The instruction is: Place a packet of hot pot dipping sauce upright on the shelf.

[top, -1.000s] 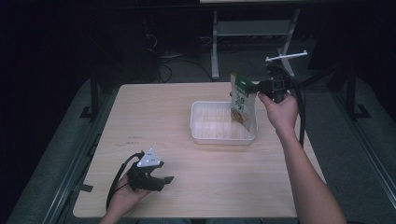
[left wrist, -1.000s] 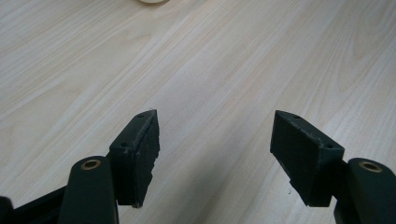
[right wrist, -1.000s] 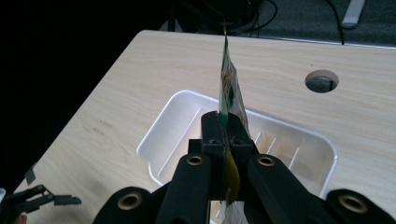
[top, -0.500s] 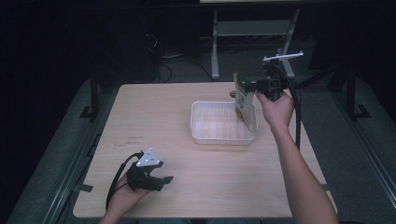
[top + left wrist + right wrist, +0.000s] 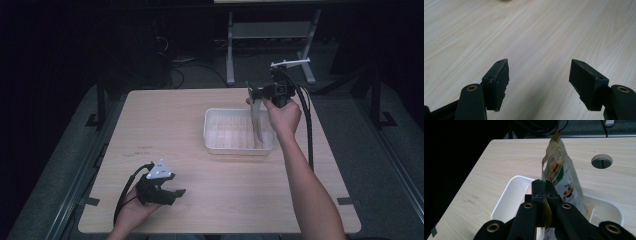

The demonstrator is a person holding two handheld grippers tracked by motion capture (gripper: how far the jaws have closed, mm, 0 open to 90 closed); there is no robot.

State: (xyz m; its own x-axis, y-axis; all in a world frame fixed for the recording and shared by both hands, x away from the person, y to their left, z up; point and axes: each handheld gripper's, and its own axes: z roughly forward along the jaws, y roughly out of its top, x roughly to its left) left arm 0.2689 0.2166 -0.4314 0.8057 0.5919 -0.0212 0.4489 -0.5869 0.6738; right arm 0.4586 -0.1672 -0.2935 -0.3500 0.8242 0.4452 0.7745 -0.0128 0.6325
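Note:
A snack pouch (image 5: pixel 257 122) printed in green, white and tan hangs upright from my right gripper (image 5: pixel 253 93), which is shut on its top edge. The pouch's lower end reaches down into the right part of a white plastic tray (image 5: pixel 215 148) at the table's middle right. In the right gripper view the jaws (image 5: pixel 544 191) pinch the pouch (image 5: pixel 560 172) above the tray (image 5: pixel 506 200). My left gripper (image 5: pixel 176 185) rests low at the table's front left, open. In the left gripper view its jaws (image 5: pixel 539 85) stand wide apart over bare wood with nothing between them.
The light wooden table (image 5: pixel 175 130) has a round cable hole (image 5: pixel 601 161) beyond the tray. A metal stand (image 5: pixel 272 30) and cables lie on the dark floor behind the table. The right gripper's cable (image 5: pixel 307 125) hangs beside the forearm.
My right hand has carried the pouch left and down, from beyond the tray's far right corner to over its right part, with the pouch now edge-on. The left gripper has stayed put.

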